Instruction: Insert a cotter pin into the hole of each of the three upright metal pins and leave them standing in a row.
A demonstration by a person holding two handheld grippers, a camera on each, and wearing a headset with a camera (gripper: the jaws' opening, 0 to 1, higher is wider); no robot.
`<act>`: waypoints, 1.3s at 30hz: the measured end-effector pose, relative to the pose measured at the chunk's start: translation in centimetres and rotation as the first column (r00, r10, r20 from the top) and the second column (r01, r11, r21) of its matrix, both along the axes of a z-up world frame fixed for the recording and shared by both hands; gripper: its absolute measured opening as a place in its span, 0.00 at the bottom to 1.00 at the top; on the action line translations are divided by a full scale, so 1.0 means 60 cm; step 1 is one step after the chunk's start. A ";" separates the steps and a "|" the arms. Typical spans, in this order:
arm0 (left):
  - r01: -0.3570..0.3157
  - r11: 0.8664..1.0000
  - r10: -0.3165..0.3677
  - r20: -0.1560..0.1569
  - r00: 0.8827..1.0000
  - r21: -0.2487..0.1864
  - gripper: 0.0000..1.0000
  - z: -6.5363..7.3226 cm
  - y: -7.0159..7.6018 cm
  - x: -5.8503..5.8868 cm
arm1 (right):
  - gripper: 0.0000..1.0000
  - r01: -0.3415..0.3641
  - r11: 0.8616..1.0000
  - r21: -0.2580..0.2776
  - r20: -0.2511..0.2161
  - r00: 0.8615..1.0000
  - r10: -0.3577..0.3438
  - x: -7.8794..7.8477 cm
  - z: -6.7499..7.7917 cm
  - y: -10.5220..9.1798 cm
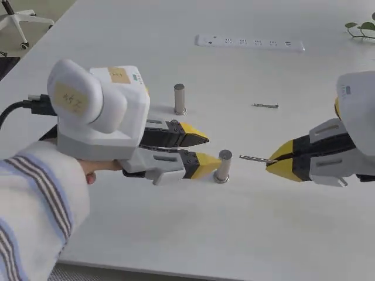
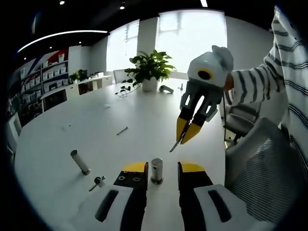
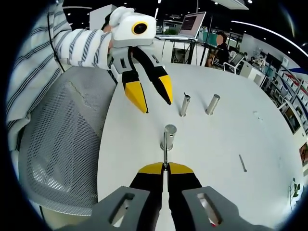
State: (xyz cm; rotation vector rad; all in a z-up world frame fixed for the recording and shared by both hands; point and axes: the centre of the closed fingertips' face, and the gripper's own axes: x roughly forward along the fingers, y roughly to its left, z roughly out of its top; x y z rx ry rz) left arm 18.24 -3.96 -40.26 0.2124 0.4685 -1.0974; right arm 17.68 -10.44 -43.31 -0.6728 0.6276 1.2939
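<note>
Aligning cotter pin (image 1: 253, 158), nipped in right claw (image 1: 271, 164), with post (image 1: 223, 165); left claw (image 1: 212, 150) wide, flanking post; next: level push.

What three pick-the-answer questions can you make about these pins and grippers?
1. Where does the loose cotter pin lie?
A on the white table
B on a chair
C in the plant pot

2. How many metal pins stand on the table?
A two
B three
C five

3. What is the right gripper doing?
A open and empty
B shut on a cotter pin
C shut on a plug

Answers:
1 A, it lies flat on the table beyond the grippers.
2 B, the right gripper view shows three standing.
3 B, its jaws pinch a cotter pin aimed at the nearest metal pin.
</note>
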 end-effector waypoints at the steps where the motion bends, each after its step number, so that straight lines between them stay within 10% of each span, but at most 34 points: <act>1: 0.005 1.000 -0.005 -0.003 1.000 0.004 0.22 -0.001 -0.002 0.001 | 0.00 0.000 1.000 -0.002 0.000 1.000 0.000 0.003 -0.004 0.000; 14: 0.066 0.990 -0.062 -0.034 0.998 0.125 0.23 -0.045 -0.016 0.011 | 0.00 -0.040 0.999 -0.032 0.006 0.999 0.040 0.014 -0.022 0.006; 39: 0.121 0.980 -0.122 -0.009 0.993 0.160 0.10 -0.051 -0.041 0.023 | 0.00 -0.027 0.999 -0.017 -0.006 1.000 0.027 0.036 -0.035 0.026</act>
